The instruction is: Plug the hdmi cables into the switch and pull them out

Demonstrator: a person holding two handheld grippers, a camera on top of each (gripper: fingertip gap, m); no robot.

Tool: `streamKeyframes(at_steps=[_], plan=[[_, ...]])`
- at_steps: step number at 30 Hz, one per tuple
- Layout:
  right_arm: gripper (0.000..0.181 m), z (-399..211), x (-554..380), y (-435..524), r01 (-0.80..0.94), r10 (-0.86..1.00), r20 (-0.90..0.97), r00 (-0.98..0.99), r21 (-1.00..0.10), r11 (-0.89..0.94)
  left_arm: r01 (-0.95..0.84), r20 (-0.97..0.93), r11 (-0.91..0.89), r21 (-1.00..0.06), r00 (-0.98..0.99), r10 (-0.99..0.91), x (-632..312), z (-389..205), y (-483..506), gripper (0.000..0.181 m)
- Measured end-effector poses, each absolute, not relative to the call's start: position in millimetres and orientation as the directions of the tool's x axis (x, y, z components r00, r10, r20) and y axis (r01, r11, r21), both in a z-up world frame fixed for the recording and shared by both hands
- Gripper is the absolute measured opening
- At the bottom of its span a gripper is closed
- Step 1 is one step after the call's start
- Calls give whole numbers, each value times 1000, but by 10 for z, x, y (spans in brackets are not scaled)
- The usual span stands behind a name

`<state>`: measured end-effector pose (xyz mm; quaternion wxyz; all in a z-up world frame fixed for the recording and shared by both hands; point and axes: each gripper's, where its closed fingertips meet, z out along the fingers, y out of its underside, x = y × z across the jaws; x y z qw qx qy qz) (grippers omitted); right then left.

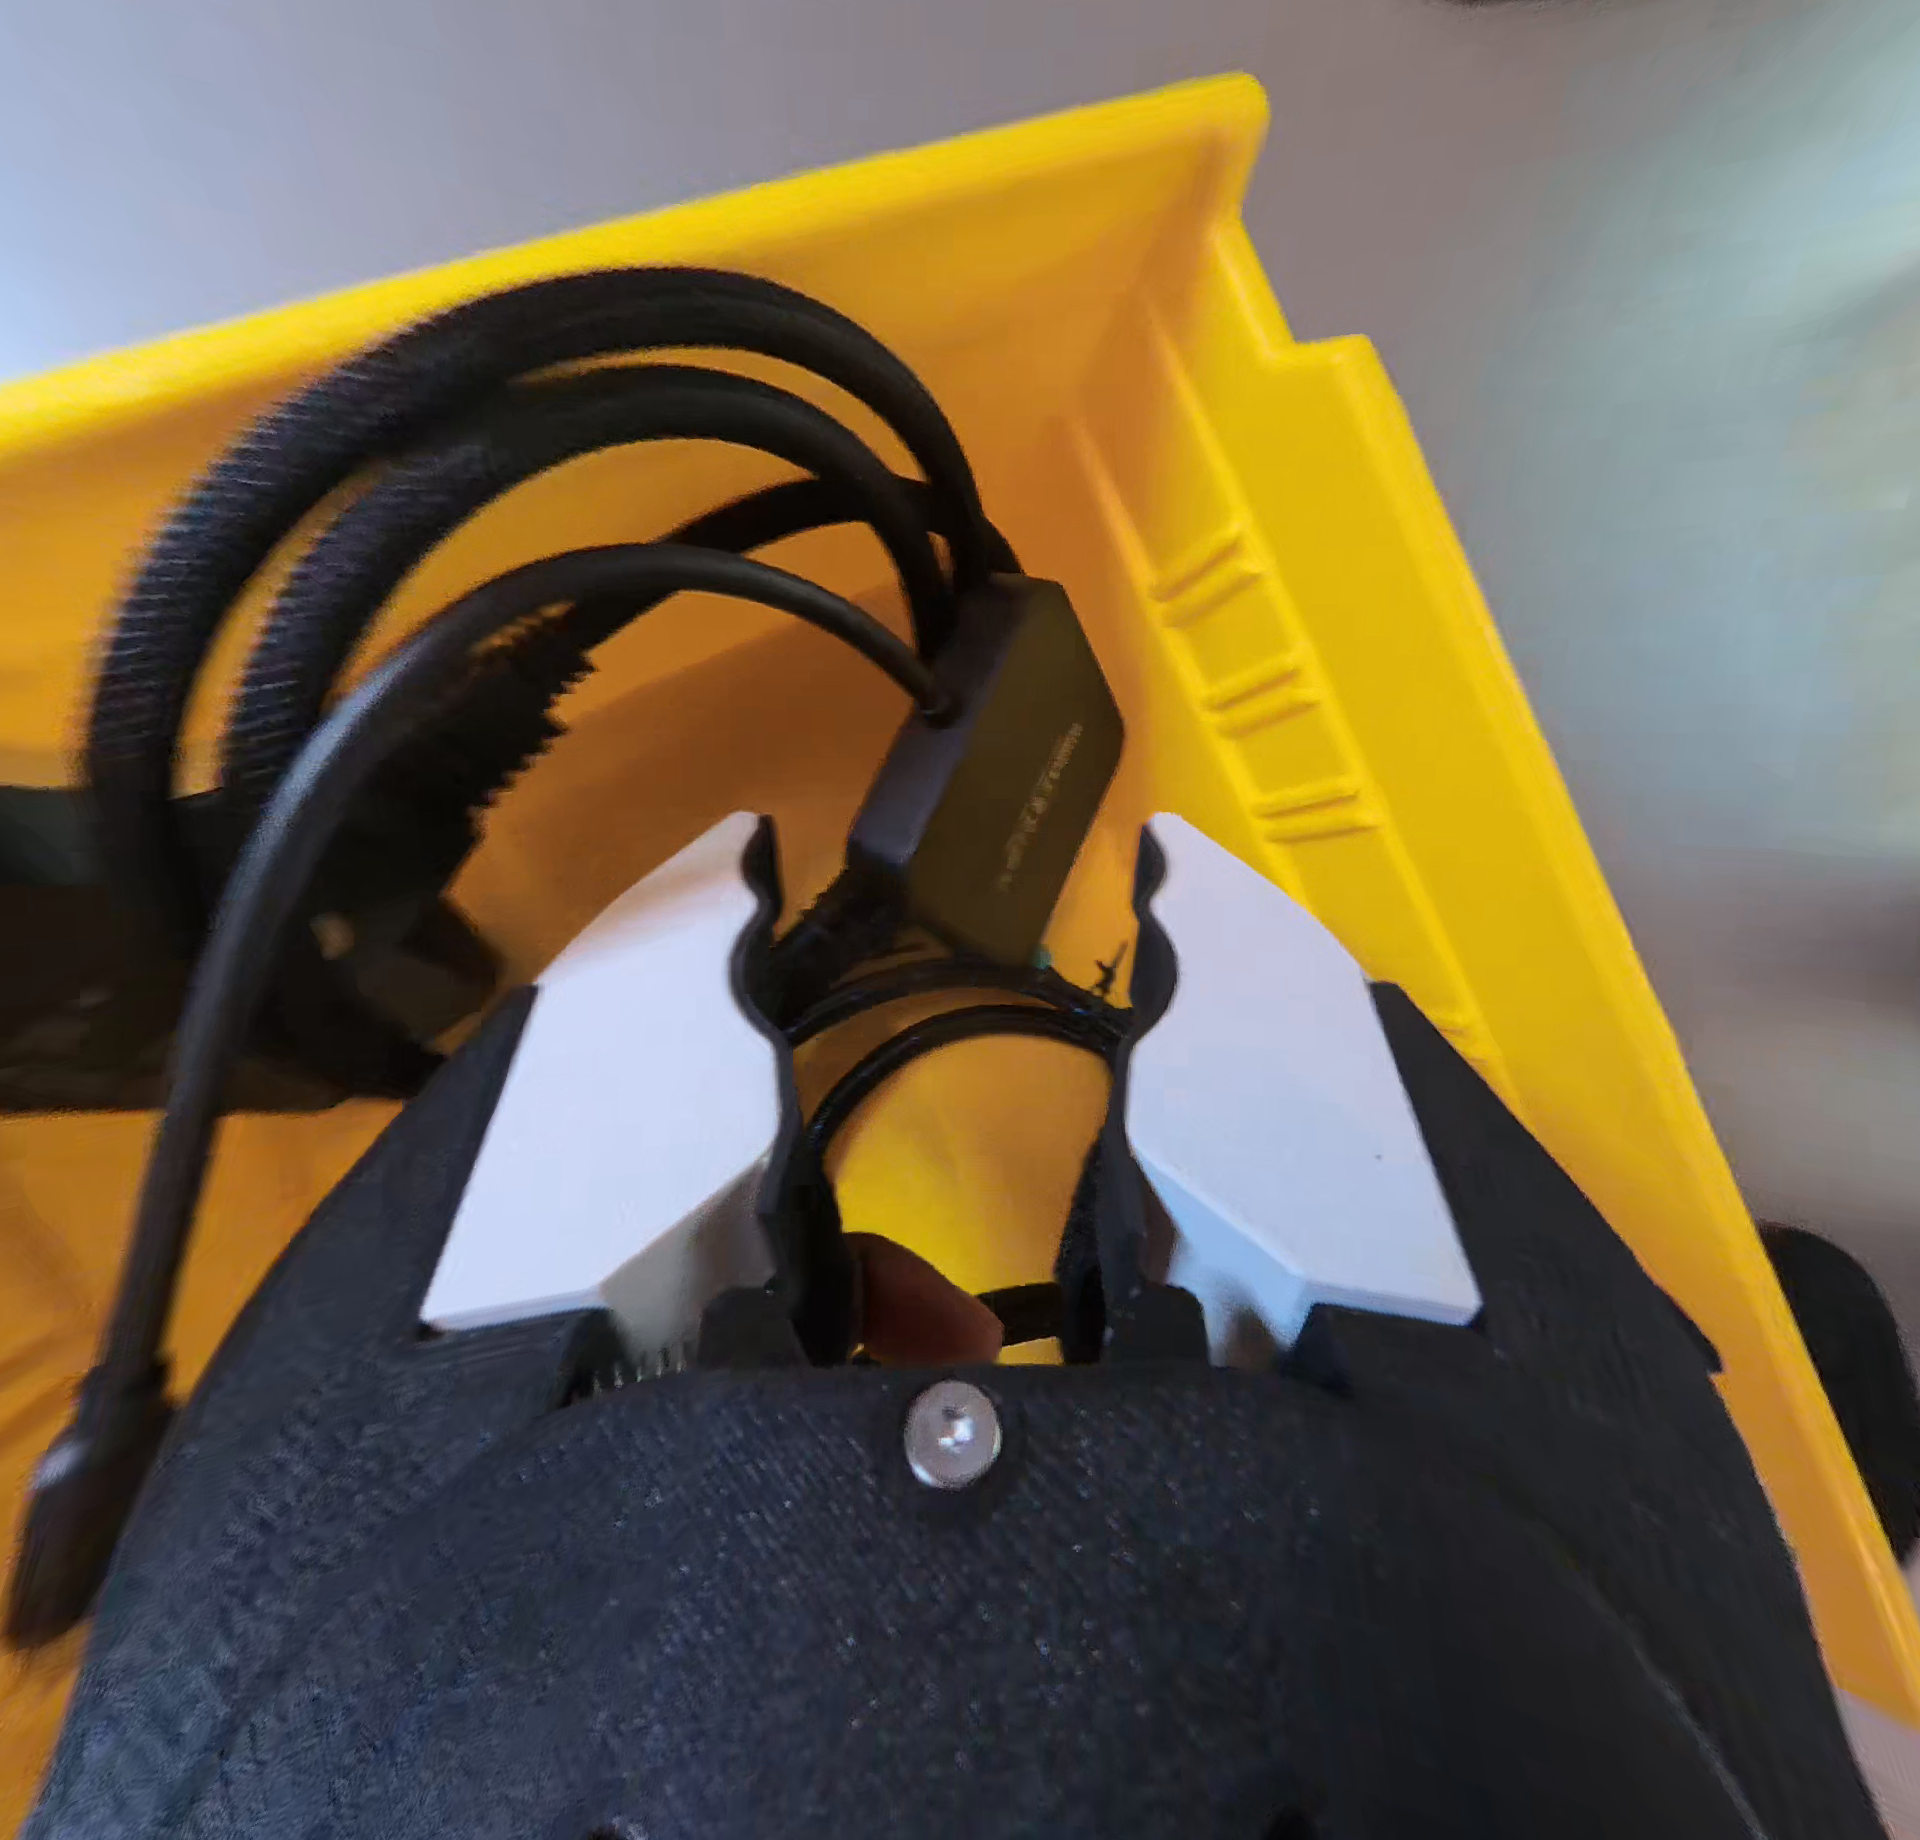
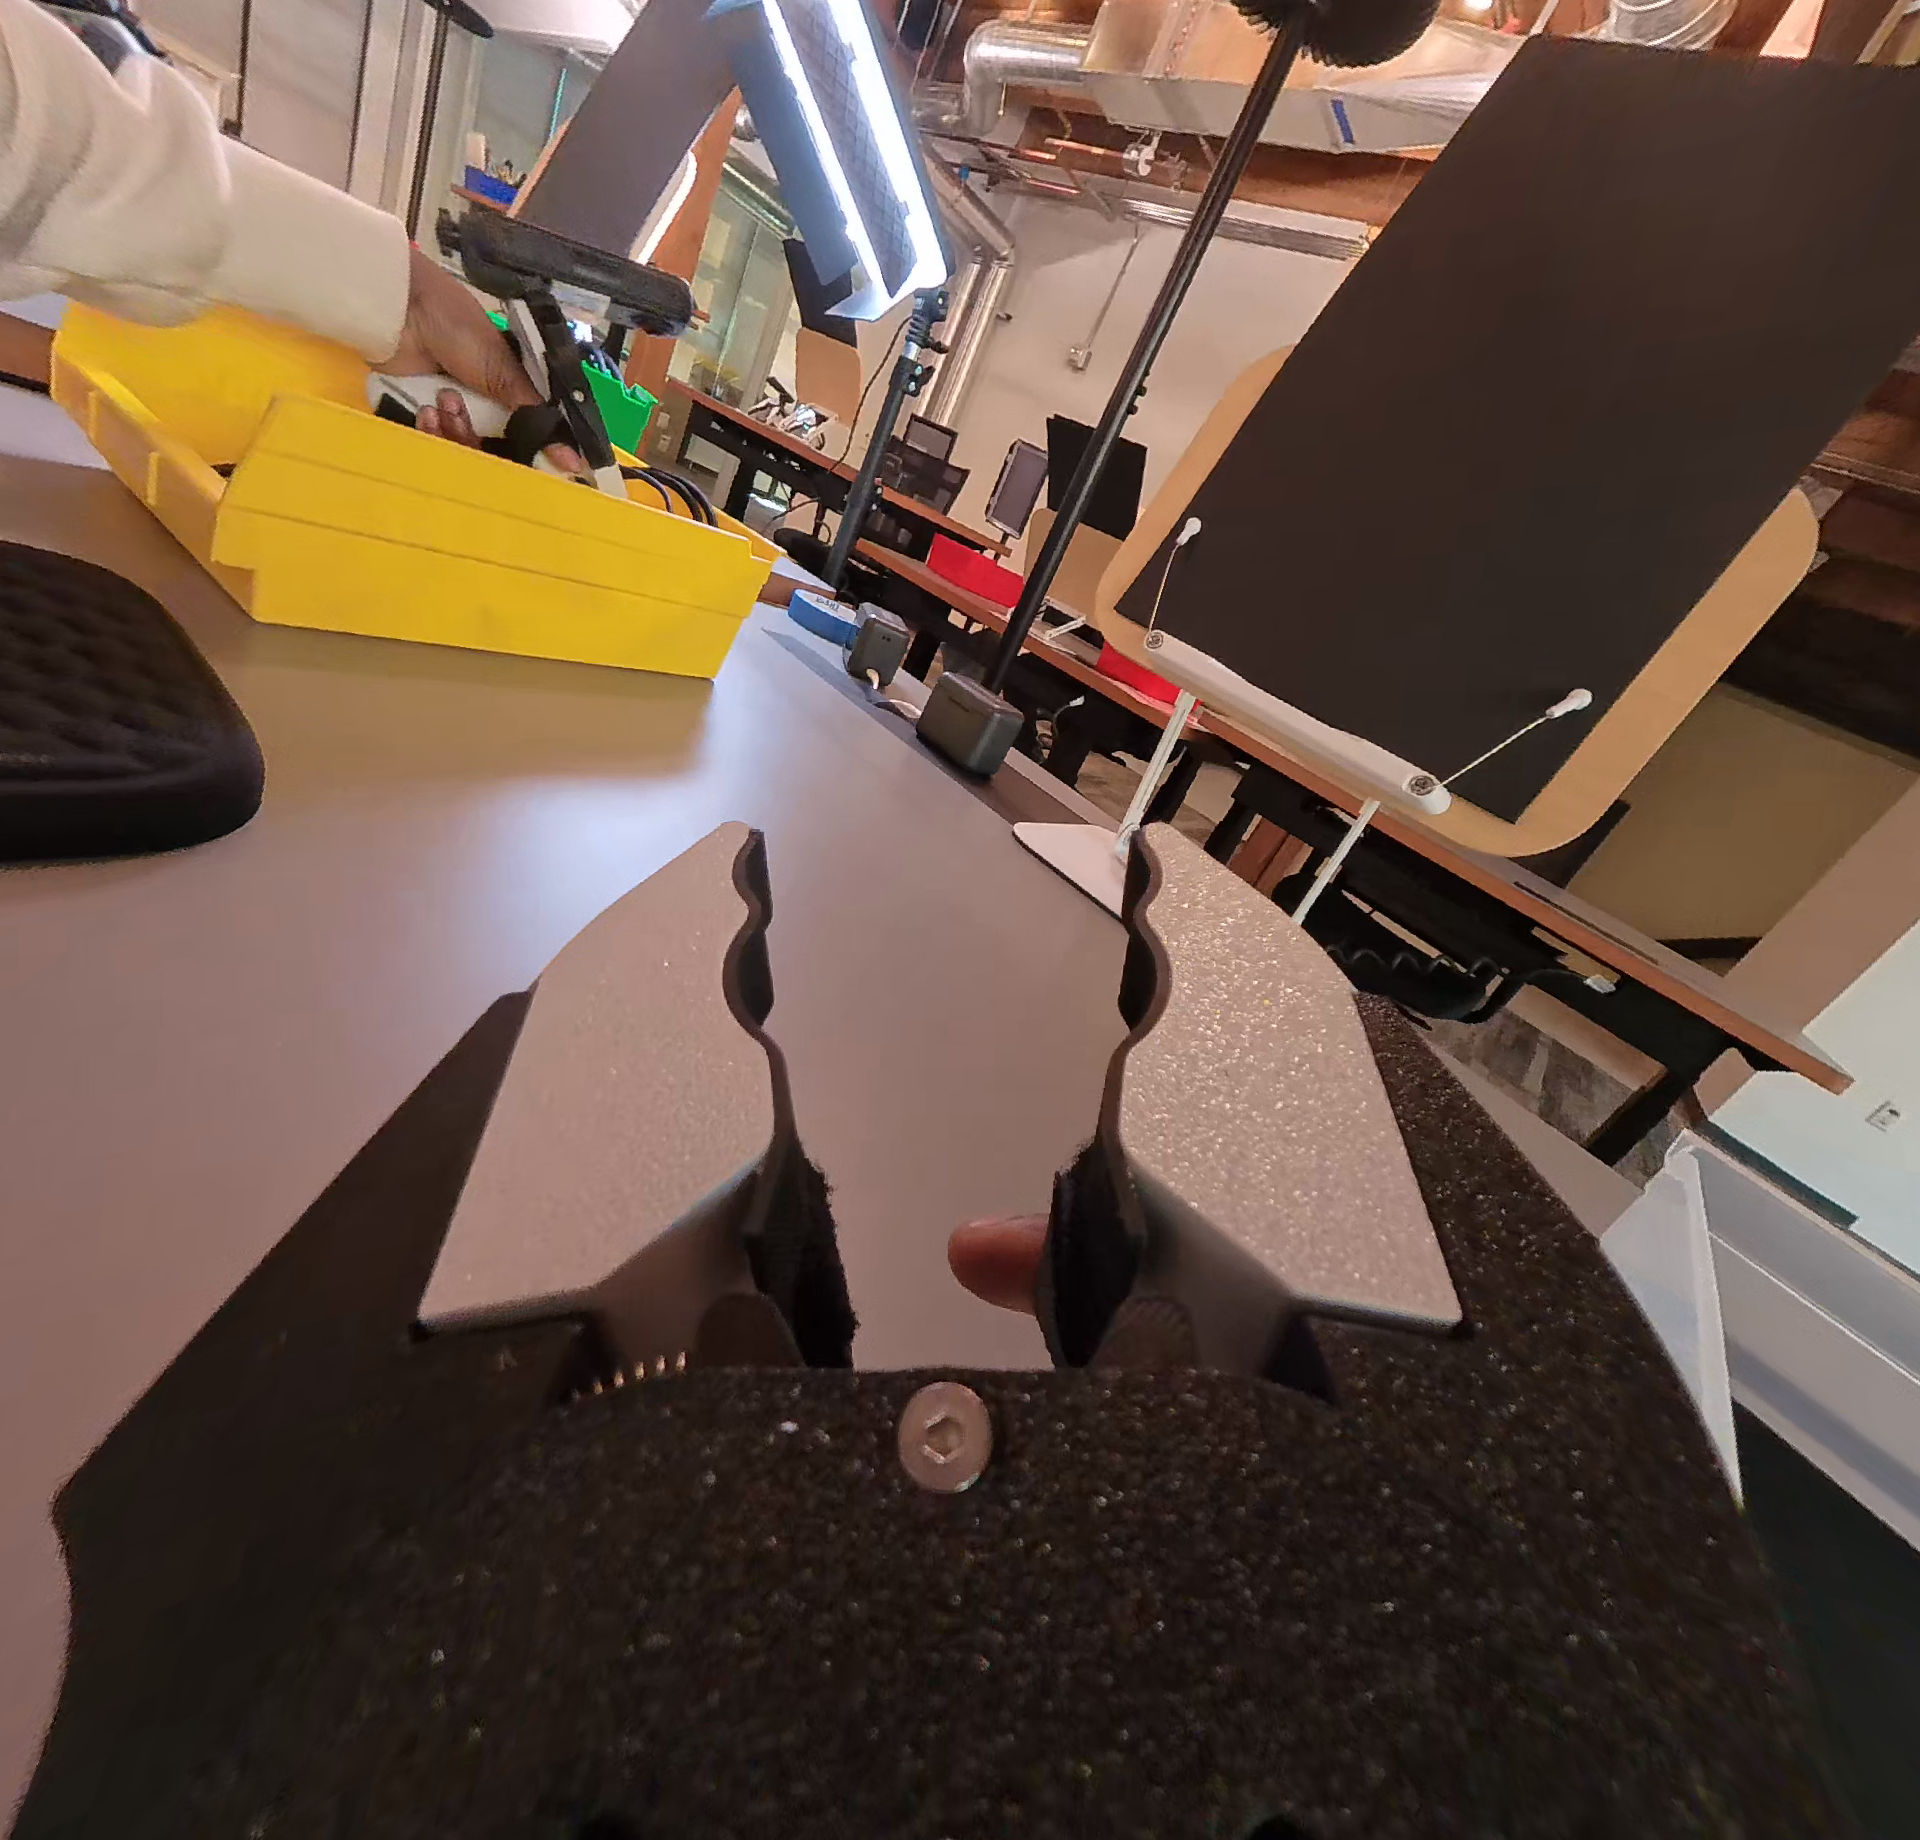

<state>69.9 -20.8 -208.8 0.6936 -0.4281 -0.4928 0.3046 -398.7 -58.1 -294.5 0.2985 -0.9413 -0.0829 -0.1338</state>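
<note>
The small black box-shaped HDMI switch point(image 1: 992, 762) lies tilted inside the yellow plastic bin point(image 1: 1039, 263) on the grey bench point(image 2: 520, 803), black cables point(image 1: 540, 419) already sprouting from its far end. The left gripper point(image 1: 951, 923) hovers just short of it, fingers spread and empty; fetching comes first, I judge. The right gripper point(image 2: 945, 917) waits released over the bench.

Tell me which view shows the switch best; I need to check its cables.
The left wrist view: the black switch lies close ahead of the open left gripper, cables entering its far end. The right wrist view hides it inside the yellow bin.
</note>
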Motion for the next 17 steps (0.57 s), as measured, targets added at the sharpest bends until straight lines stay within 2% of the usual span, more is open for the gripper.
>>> streamKeyframes(at_steps=[2, 4, 8, 11, 14, 17], plan=[[66, -2105, 688, -199, 8, 844, 426, 326, -894, 448, 229, 284, -806, -546, 955, 79, -3996, -2960, -588, 34], [66, -2122, 677, -196, 16, 845, 429, 320, -894, 448, 193, 294, -764, -615, 956, 5, -3903, -2812, -585, 15], [65, -2164, 646, -202, 34, 846, 439, 303, -892, 450, 230, 290, -513, -827, 956, -38, -3808, -2109, -584, 14], [63, -2223, 600, -223, 61, 848, 454, 273, -888, 455, 393, 427, -222, -892, 894, -136, -3567, -1391, -694, 14], [62, -2261, 546, -274, 76, 856, 460, 236, -887, 455, 592, 560, -31, -806, 744, -365, -3075, -834, -890, 14], [64, -2126, 471, -385, -3, 884, 416, 214, -904, 427, 764, 635, -26, -645, 517, -574, -2448, -580, -1051, 14]])
